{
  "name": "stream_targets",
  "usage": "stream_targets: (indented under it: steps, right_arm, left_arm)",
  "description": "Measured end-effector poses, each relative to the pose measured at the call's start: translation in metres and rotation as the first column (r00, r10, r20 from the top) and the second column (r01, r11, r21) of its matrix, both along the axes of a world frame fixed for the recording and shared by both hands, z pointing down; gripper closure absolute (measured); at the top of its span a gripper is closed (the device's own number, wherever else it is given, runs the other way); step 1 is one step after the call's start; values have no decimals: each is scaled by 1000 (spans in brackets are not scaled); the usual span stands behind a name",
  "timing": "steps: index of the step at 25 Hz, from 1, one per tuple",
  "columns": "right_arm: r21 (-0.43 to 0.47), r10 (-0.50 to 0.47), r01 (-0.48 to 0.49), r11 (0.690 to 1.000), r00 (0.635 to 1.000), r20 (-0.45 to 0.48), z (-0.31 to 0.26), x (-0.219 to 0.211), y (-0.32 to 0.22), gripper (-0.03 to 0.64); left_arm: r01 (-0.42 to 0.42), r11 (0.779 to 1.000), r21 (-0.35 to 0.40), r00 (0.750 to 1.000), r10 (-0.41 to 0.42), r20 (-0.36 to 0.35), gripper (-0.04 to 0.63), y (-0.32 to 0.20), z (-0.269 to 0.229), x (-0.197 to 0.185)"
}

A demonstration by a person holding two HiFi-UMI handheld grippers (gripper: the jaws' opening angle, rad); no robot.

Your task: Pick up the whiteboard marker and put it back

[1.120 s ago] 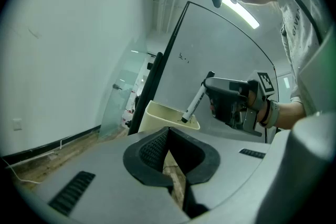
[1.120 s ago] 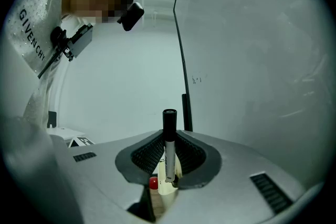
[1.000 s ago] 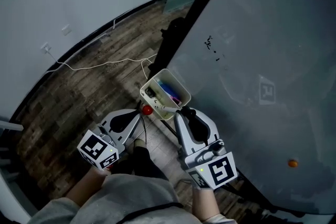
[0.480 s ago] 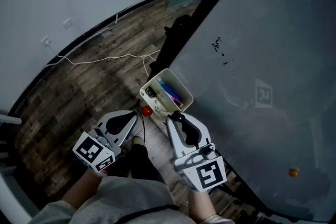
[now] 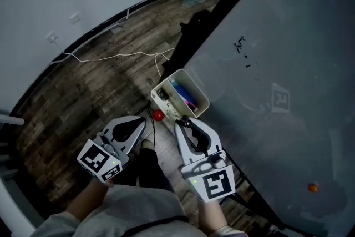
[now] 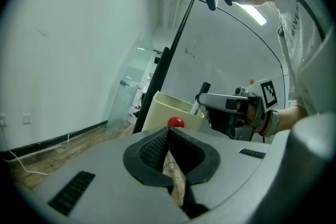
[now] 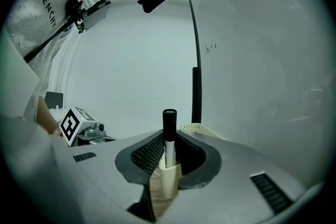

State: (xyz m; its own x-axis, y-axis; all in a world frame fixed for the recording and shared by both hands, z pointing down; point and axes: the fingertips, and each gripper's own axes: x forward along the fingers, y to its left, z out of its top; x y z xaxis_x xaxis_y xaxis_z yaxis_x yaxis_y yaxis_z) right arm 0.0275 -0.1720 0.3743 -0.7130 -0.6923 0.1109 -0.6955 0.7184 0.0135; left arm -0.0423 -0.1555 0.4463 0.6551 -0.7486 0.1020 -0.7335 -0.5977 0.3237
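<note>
**Right tool** [image 7: 168,145]: clamped on the whiteboard marker [image 7: 169,122]. The marker is held upright between the pads, black cap uppermost and white barrel below. The grip is unchanged over the last second.

**Change noted:** the right tool has been lowered and drawn in toward the cream box [image 6: 160,113]. Its tip is now seen just beside the box's near rim in the head view, where a second ago it stood further off to the side. The marker is not yet over the opening, and it is not seen to touch the box.

**Left tool** [image 6: 167,131]: jaws together, nothing between them. It is held low and near, beside the right tool, and has barely shifted.

**Cream box:** fixed at the lower edge of the whiteboard [image 5: 277,64]. Other pens [image 5: 183,96] are stored inside. A small red round piece [image 5: 158,115] is seen just beside its lower corner.

**Surroundings:** wooden floor [image 5: 94,86], with a white cable [image 5: 111,56] lying across it.

**Bearing on task:** the pick-up is judged complete and the return under way. What is judged to remain is a short carry over the rim, a lowering among the stored pens, and a release.
</note>
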Motion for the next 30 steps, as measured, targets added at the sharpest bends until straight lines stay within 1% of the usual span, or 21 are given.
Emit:
stream_targets:
  steps: [6, 15, 22, 30]
  right_arm:
    - [7, -1, 1, 1000, 1000, -17, 7, -3, 1, 538]
    - [16, 14, -14, 1000, 1000, 8, 10, 1, 4, 538]
    - [7, 23, -23, 1000, 1000, 16, 13, 5, 9, 538]
    - [1, 25, -25, 1000, 1000, 5, 16, 7, 15, 538]
  left_arm:
    - [22, 1000, 0, 1000, -22, 4, 580, 0, -1, -4]
    - [63, 998, -7, 998, -63, 17, 580, 4, 2, -17]
    - [61, 998, -10, 998, -61, 13, 580, 6, 4, -18]
    - [46, 999, -10, 999, -45, 8, 580, 9, 3, -13]
